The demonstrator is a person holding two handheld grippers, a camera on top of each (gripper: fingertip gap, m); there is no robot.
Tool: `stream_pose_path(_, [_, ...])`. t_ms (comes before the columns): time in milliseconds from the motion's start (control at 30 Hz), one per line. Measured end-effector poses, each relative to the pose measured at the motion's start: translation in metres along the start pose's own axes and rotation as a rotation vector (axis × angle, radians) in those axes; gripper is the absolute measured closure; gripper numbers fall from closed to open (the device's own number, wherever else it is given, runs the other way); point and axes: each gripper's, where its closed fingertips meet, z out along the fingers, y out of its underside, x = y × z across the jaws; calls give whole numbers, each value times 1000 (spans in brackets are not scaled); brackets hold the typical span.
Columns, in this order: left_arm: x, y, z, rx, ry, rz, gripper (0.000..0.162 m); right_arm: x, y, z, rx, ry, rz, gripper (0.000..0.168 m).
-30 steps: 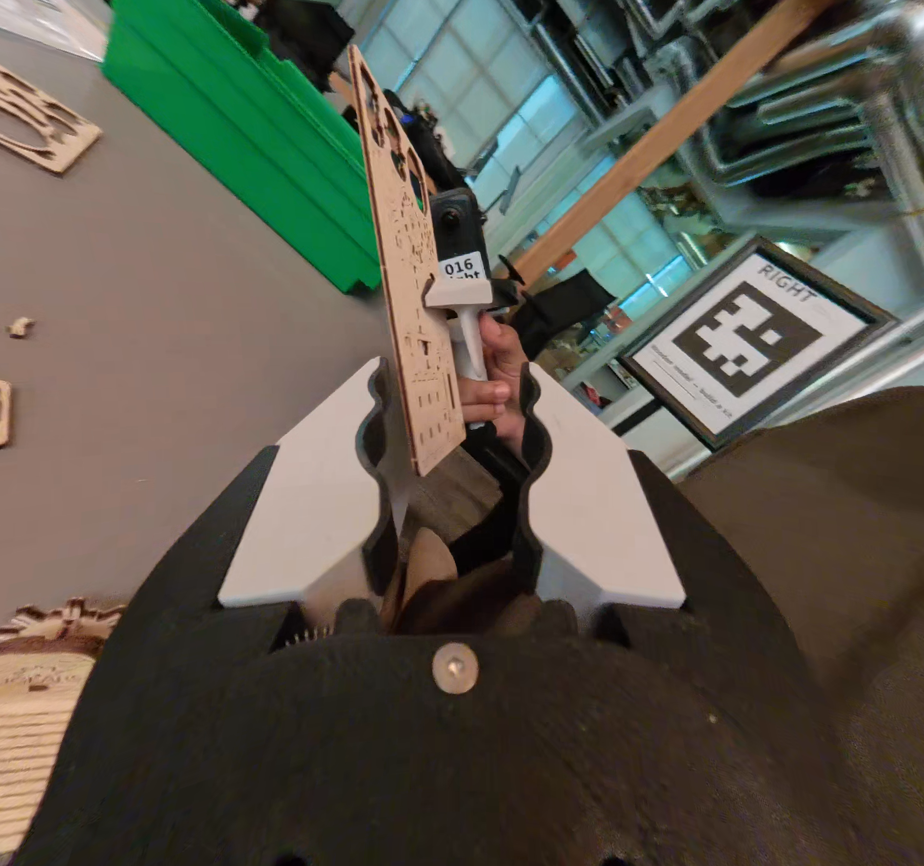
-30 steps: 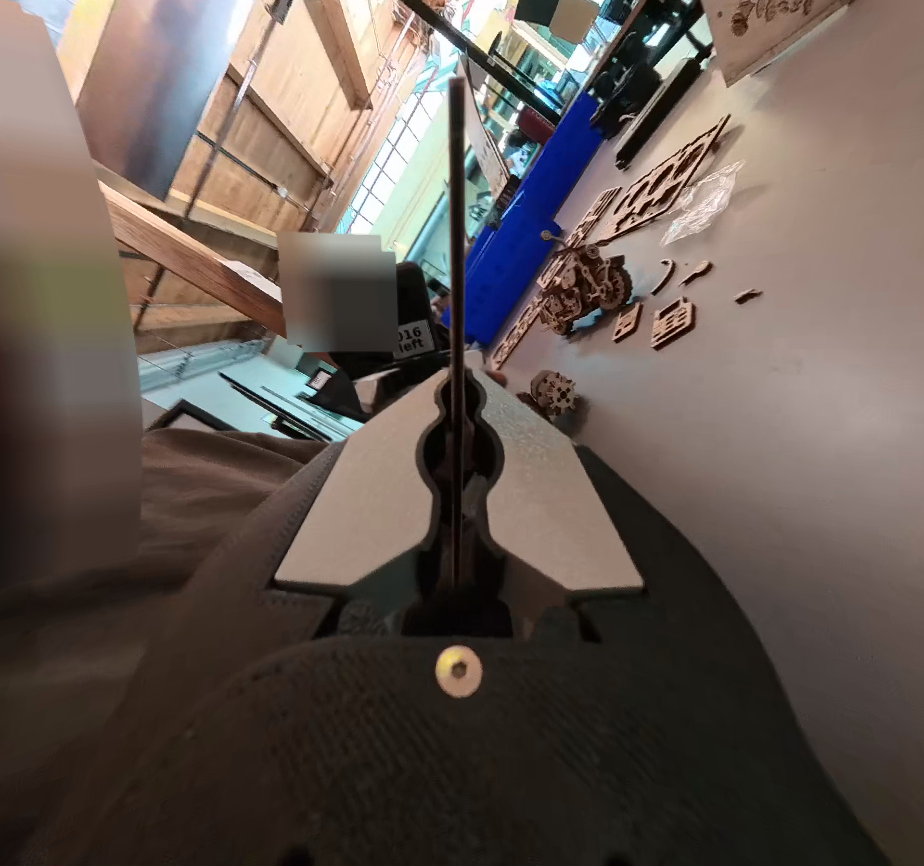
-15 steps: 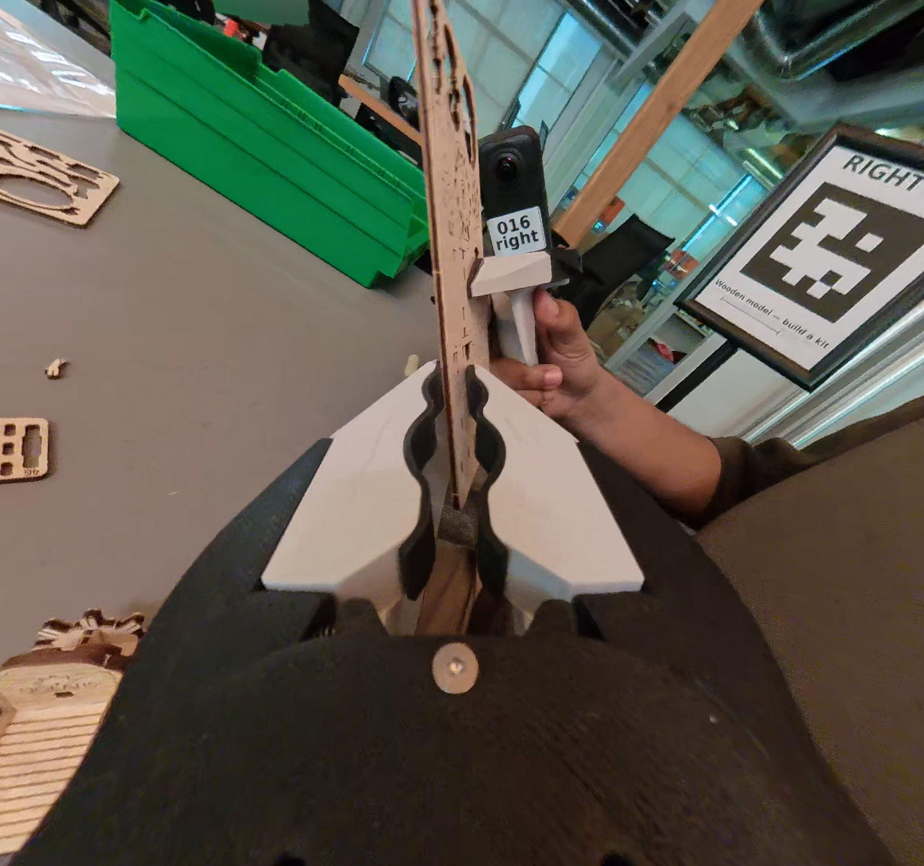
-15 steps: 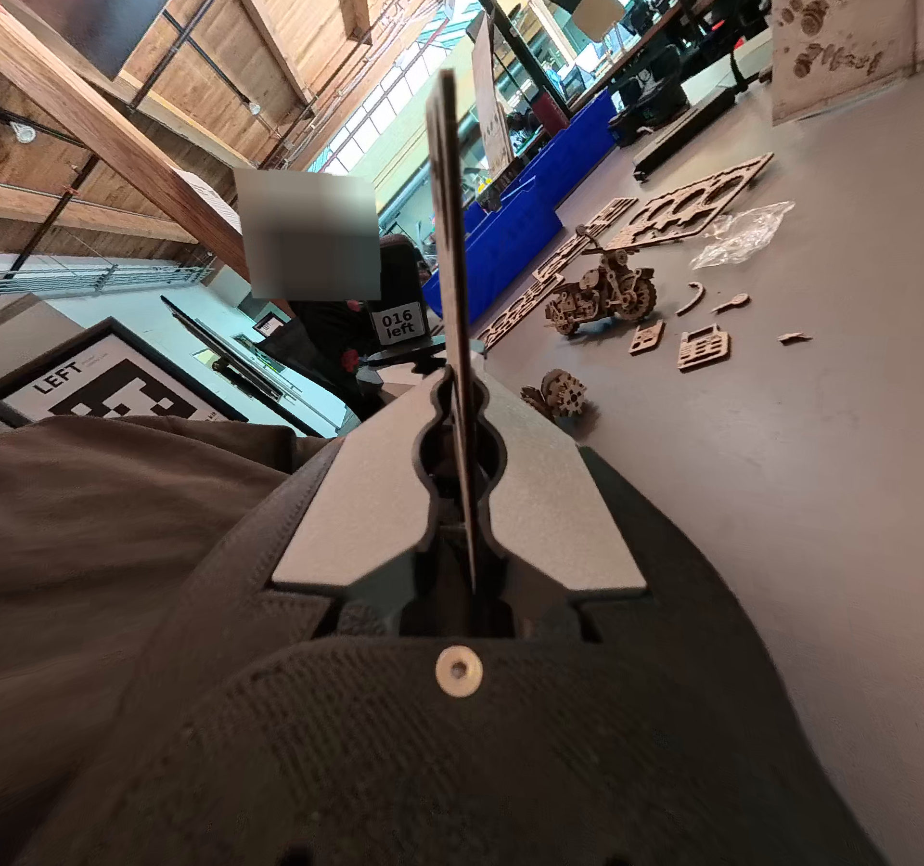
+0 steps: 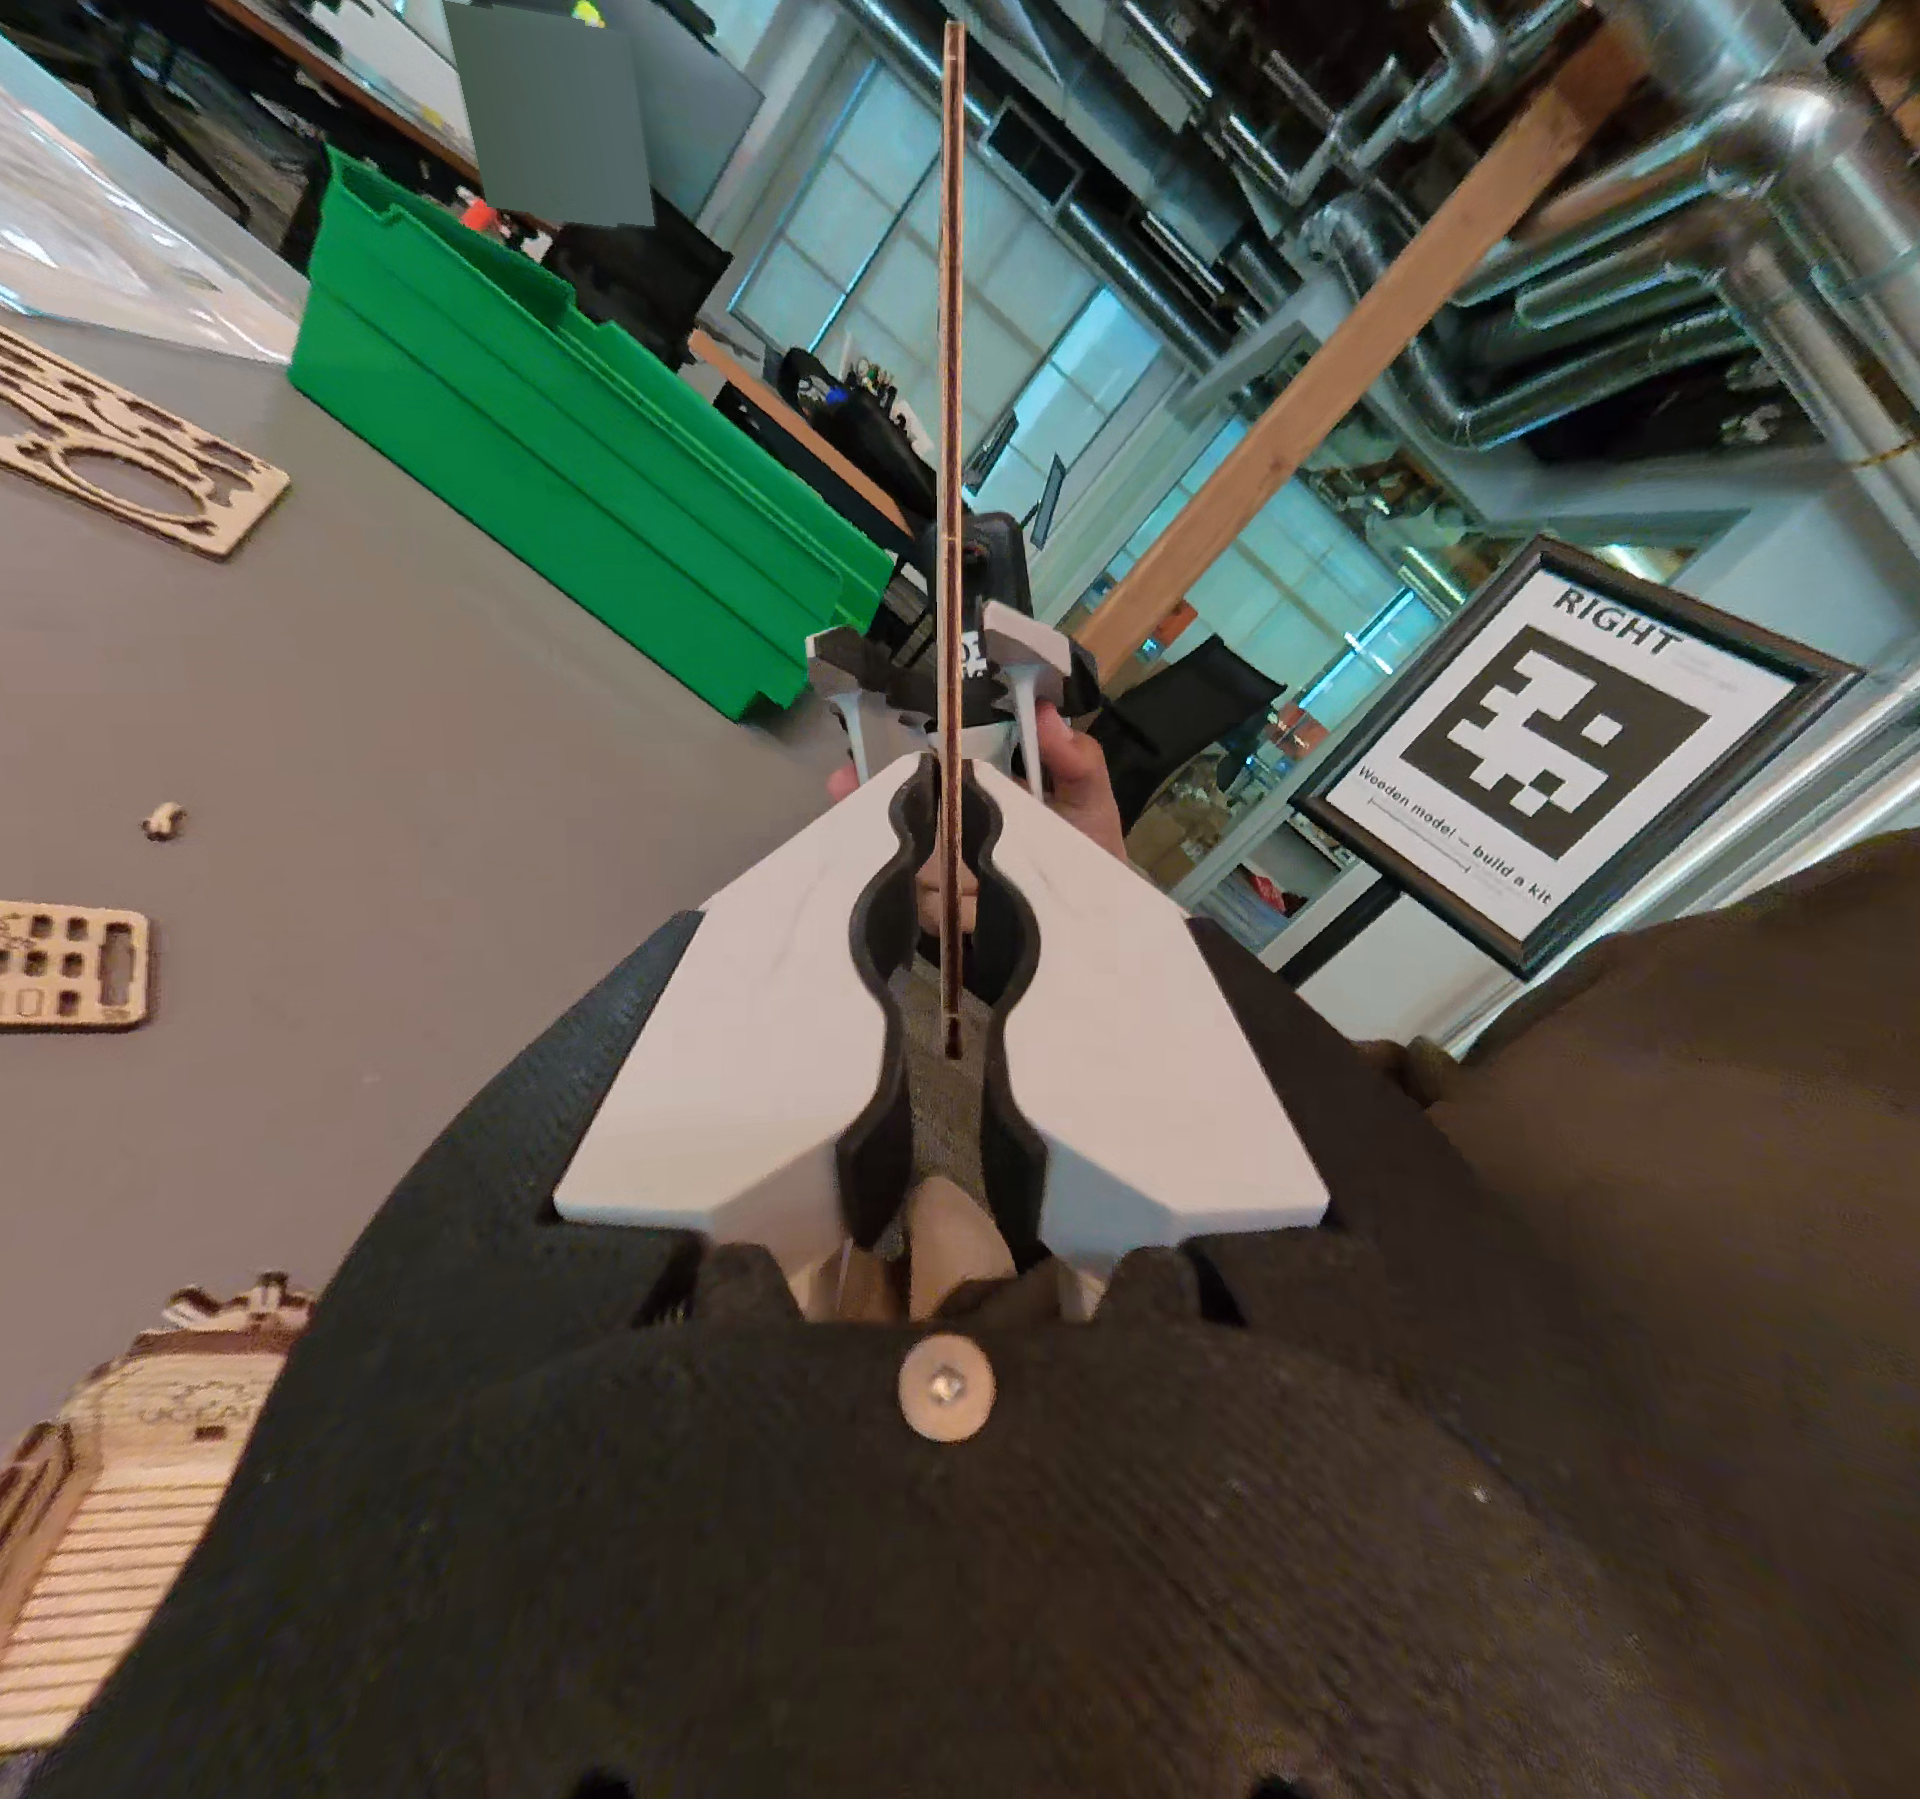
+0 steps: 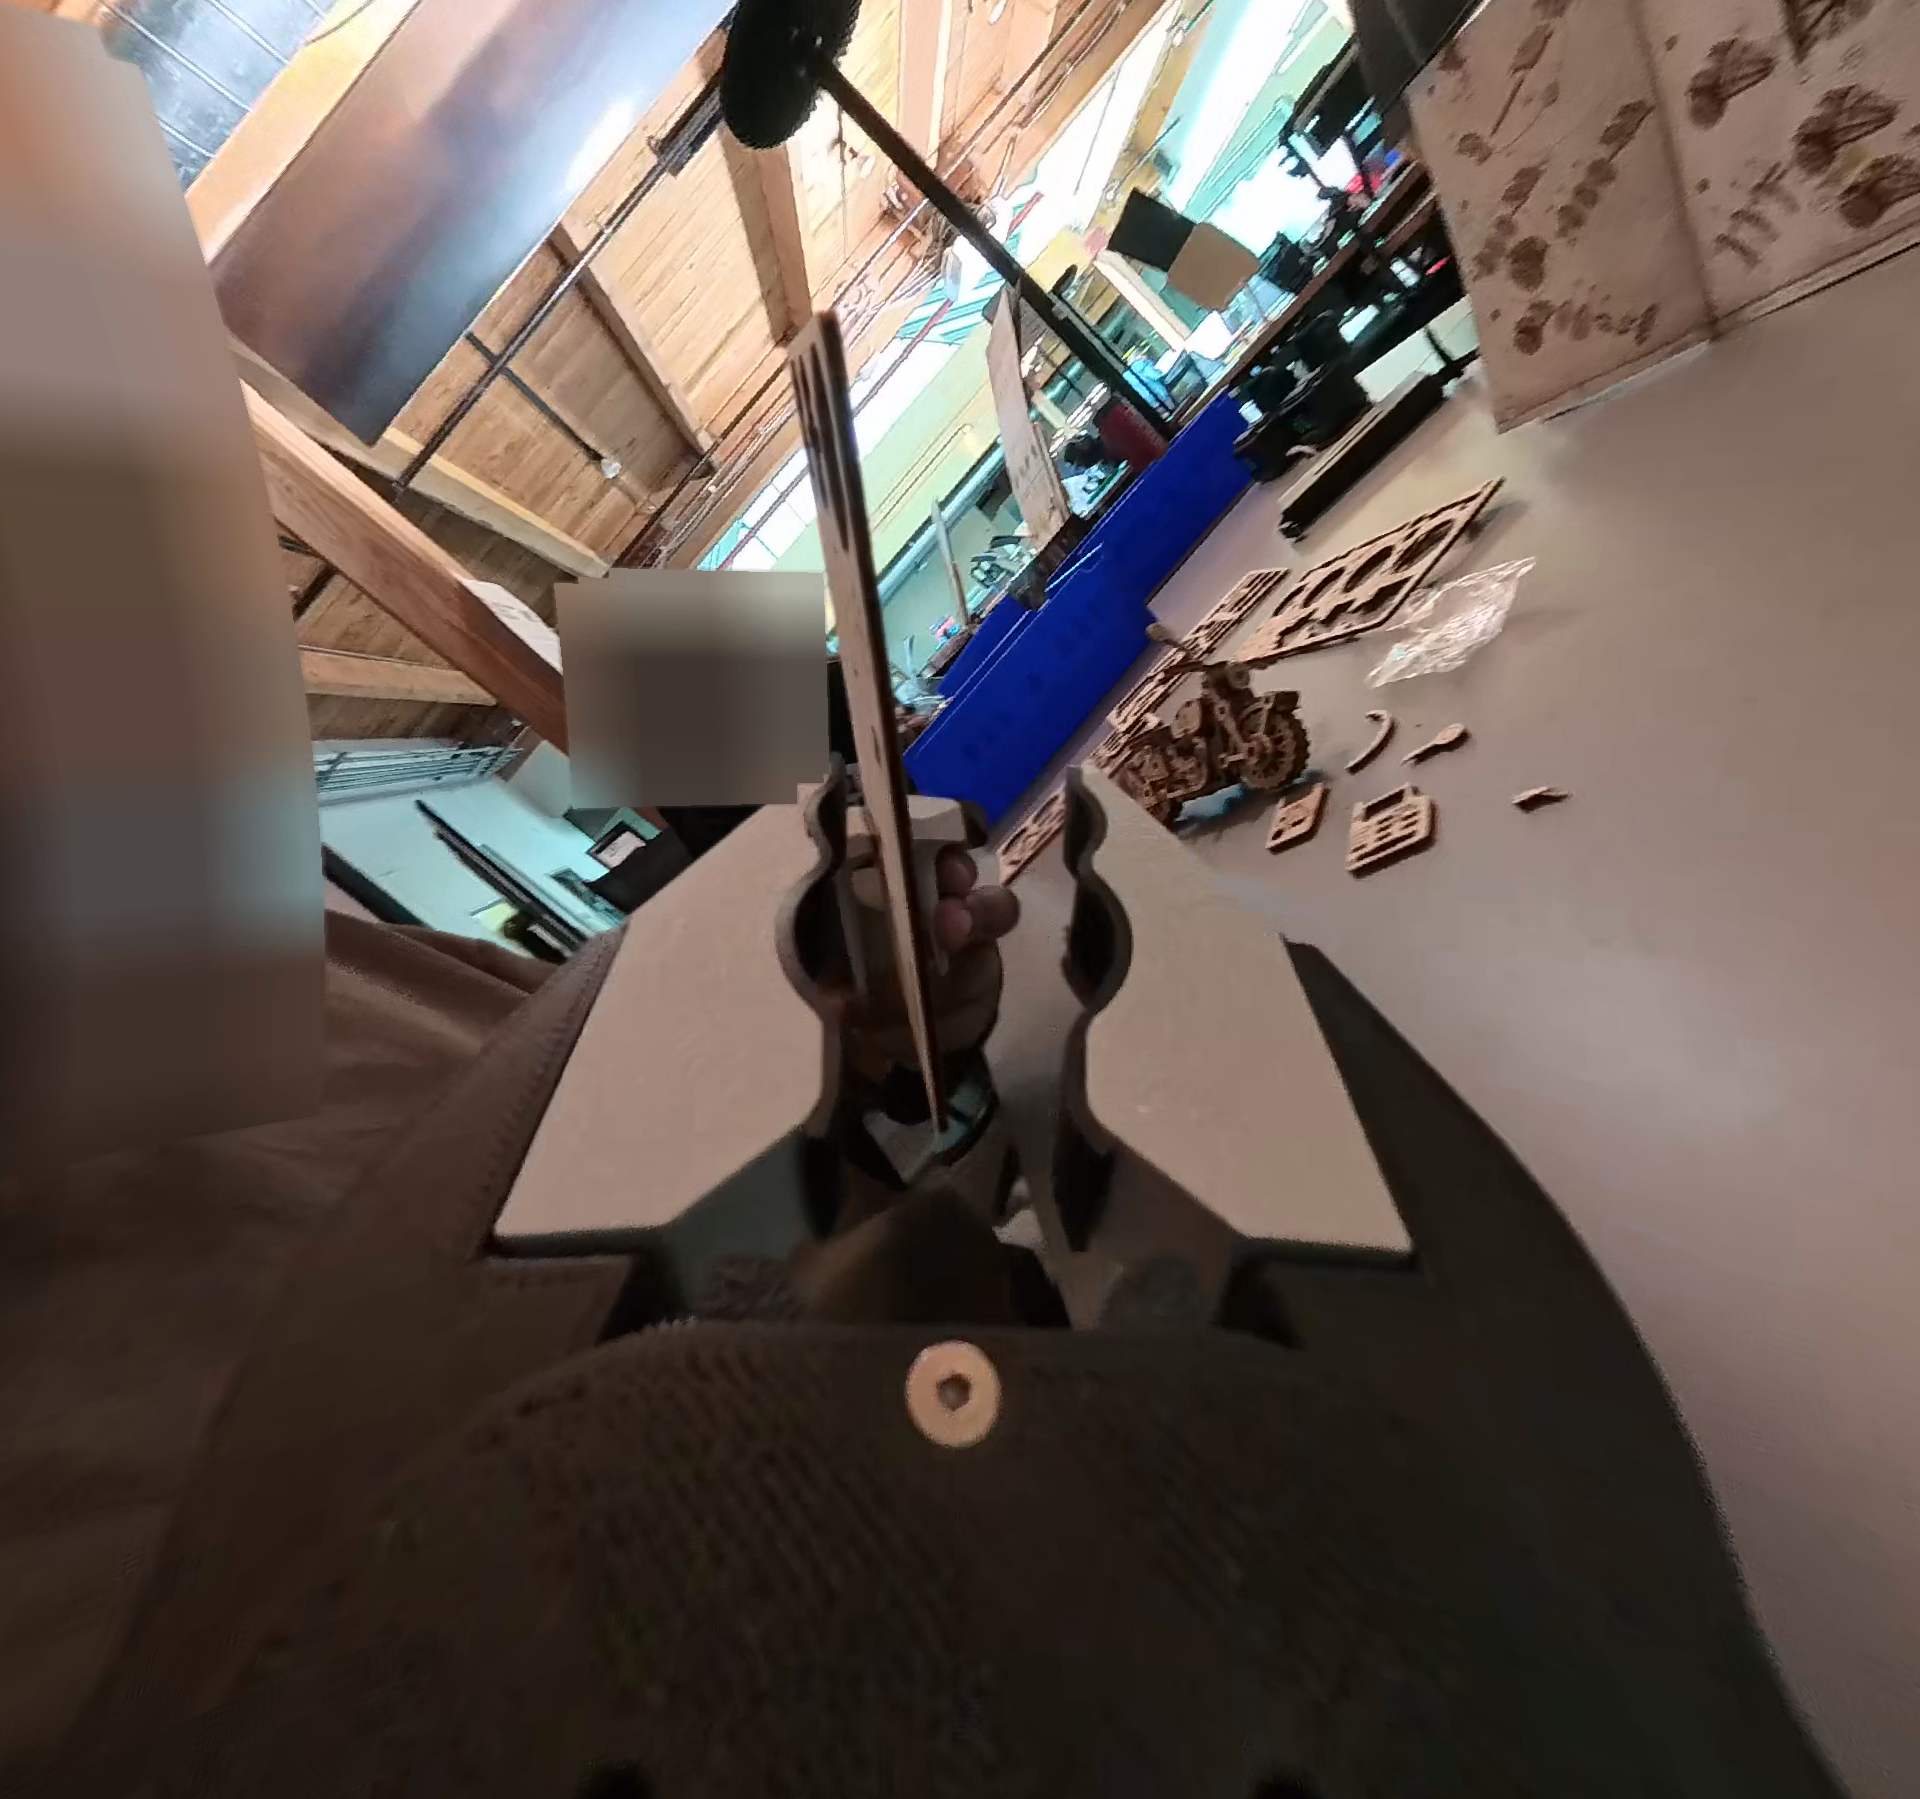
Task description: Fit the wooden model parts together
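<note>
Thin plywood sheet (image 5: 953, 523) upright, edge-on, pinched between pressed-together left gripper (image 5: 951, 814). Beyond sheet, right gripper (image 6: 945, 804) spread, touching nothing, sheet in its gap. Handover seemingly finishing; next, probably freeing a part, without flexing sheet.

Both wrist cameras close behind their fingers, facing each other across the upright wooden sheet (image 5: 952, 502), left looking toward green bin (image 5: 582, 461), right toward blue bin (image 6: 1049, 669), sheet shared edge-on.
</note>
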Motion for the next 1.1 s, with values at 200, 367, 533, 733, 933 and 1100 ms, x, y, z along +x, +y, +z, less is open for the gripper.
stream_pose_path(200, [-11,-17,-9,67,-5,-86,162,22,-7,-2,-7,141,-111,127])
stream_pose_path(367, [-18,-26,-15,109,-7,-147,162,37,0,6,-75,198,-141,126])
stream_pose_path(533, [-24,-27,-16,108,-10,-179,162,44,3,6,-94,230,-143,126])
stream_pose_path(733, [-28,-20,-14,85,-18,-184,162,51,-8,-1,-41,246,-112,127])
stream_pose_path(933, [-29,-18,-14,66,-39,-149,162,55,-11,-3,-30,263,-107,127])
stream_pose_path(1100, [-29,-22,-16,86,-34,-175,162,57,-10,-2,-40,270,-109,127])
